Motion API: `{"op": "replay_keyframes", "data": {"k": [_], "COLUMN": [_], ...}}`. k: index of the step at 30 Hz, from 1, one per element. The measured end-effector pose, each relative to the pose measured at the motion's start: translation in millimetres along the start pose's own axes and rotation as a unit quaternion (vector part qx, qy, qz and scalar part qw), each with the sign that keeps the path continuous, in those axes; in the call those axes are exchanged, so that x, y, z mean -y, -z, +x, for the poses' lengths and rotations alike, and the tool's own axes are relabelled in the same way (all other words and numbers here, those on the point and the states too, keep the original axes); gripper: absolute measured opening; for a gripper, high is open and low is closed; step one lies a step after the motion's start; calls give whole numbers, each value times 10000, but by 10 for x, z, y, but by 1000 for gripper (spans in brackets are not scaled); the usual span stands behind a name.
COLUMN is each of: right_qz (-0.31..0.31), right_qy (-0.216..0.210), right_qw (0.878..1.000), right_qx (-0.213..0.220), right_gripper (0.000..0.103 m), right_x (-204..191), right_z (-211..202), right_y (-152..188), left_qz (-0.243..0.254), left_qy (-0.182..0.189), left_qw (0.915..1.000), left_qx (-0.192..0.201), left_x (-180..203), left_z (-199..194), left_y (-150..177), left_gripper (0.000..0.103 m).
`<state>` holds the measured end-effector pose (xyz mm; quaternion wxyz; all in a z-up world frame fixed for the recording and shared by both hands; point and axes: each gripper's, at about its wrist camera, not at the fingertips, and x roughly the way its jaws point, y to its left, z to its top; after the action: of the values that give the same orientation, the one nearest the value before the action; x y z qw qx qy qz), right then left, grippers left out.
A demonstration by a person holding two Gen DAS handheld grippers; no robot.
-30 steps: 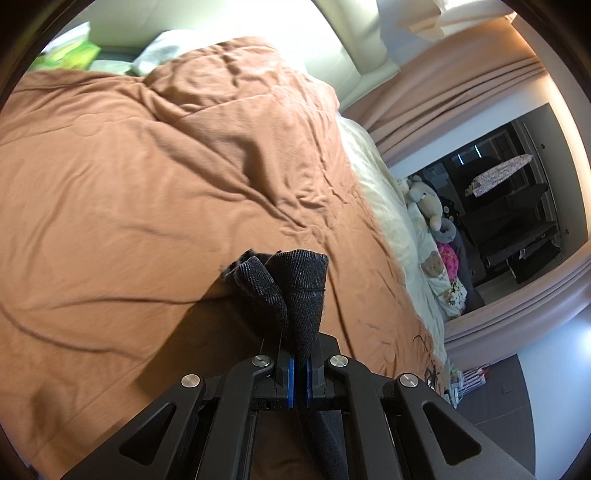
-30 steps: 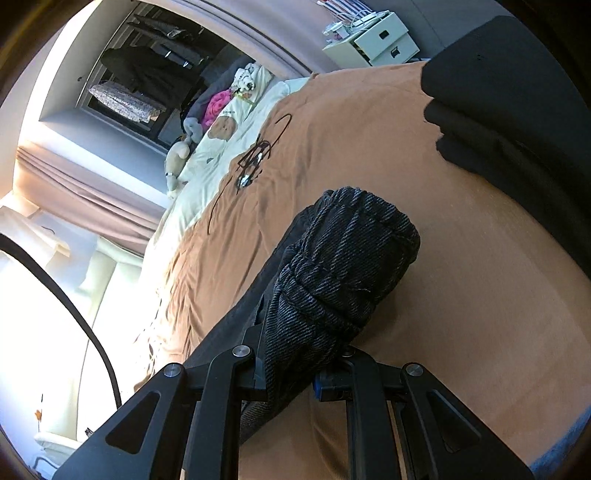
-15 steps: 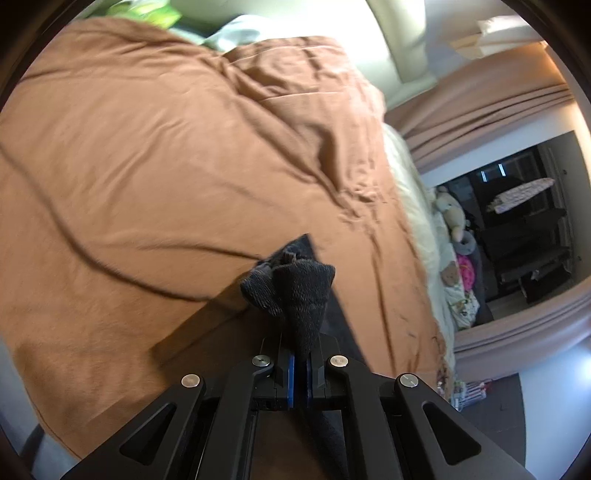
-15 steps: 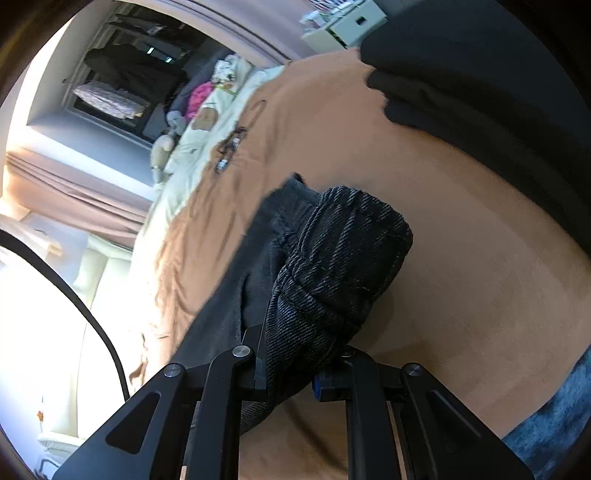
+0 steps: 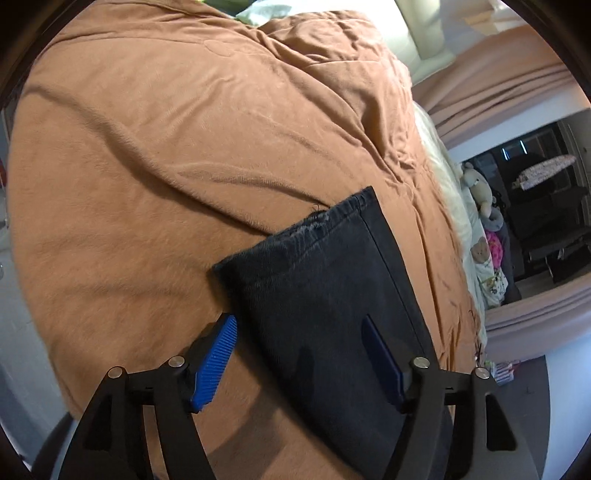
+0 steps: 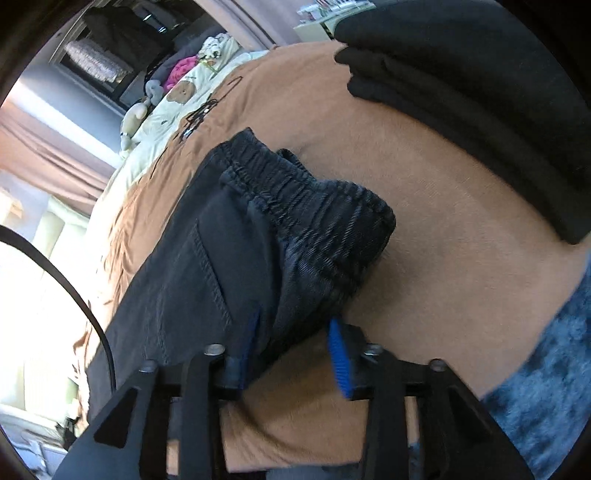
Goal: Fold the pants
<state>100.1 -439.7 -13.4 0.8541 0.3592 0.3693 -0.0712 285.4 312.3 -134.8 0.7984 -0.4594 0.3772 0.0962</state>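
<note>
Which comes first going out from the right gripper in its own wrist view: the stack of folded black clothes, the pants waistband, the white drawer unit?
1. Pants waistband, just ahead of the right gripper, centre.
2. Stack of folded black clothes on the bed, upper right.
3. White drawer unit, beyond the bed's far edge, top.

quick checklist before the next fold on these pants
1. Left gripper open and free of cloth: ok; its fingers straddle the leg end without pinching.
2. Right gripper open: ok, though the waistband bulges between its fingers, so contact cannot be ruled out.
3. Pants resting on the brown blanket: ok.
4. Hem lying flat: ok; the edge looks frayed.
5. Waistband lying flat: not ok, it is bunched and humped up.
6. Folded dark clothes apart from the pants: ok.
</note>
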Motion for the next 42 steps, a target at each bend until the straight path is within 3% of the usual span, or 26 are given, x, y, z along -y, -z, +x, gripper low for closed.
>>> {"op": "replay_keyframes", "data": {"k": [2, 10, 21, 25, 33, 42], "right_qz": [-123, -1063, -2267, -2600, -3544, -4761], "right_qy": [64, 103, -44, -160, -438, -903], "right_qw": [9999, 9937, 9739, 9650, 9317, 8672], "right_qx": [100, 350, -110, -317, -661, -1148], "right_gripper": [52, 52, 52, 52, 67, 67], "right_x": [-55, -587, -1457, -1761, -2572, -3477], "right_z": [-113, -217, 244, 509, 1219, 2130], "right_y": [66, 320, 529, 421, 334, 469], "left_qz": [-62, -184, -2, 32, -5, -23], "left_qy": [61, 395, 645, 670, 742, 685], "left_qw": [10000, 9990, 9979, 9977, 9972, 9976], "left_qx": [-39, 14, 26, -11, 22, 70], "left_x": [-44, -106, -24, -31, -62, -14], "left_z": [-23, -71, -81, -67, -92, -94], "left_y": [52, 123, 155, 171, 181, 240], "left_gripper": [73, 73, 72, 72, 72, 66]}}
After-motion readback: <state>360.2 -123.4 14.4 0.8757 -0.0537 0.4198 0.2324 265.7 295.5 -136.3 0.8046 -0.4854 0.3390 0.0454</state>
